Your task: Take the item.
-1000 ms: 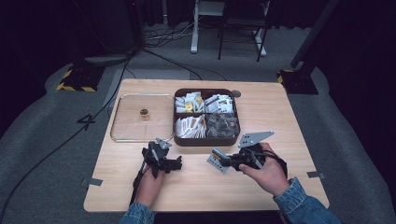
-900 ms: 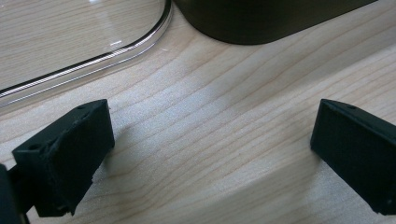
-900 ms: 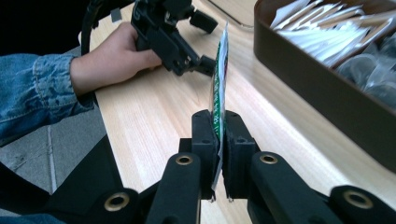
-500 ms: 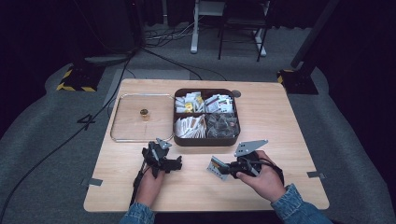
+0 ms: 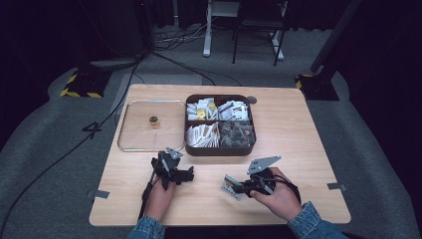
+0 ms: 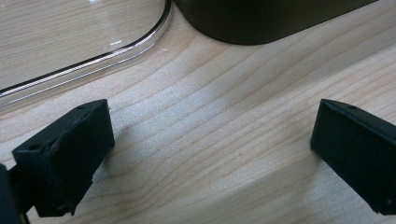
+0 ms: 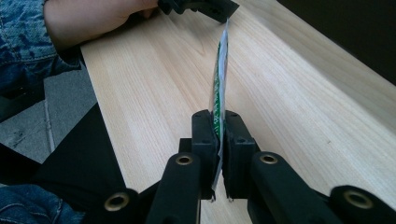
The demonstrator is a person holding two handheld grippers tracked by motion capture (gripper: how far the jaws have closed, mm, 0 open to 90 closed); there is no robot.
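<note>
Dark floor rings the wooden desk (image 5: 298,129). From above, the right tool (image 5: 238,187) has drawn back from the sectioned box (image 5: 220,149) toward the person, carrying a packet (image 5: 230,184); one seems taken out. The left tool (image 5: 180,174) rests.

Left gripper view: jaws apart over bare wood, clear lid (image 6: 84,70) ahead.

Right gripper view: jaws clamp the packet (image 7: 219,74) edge-on.
</note>
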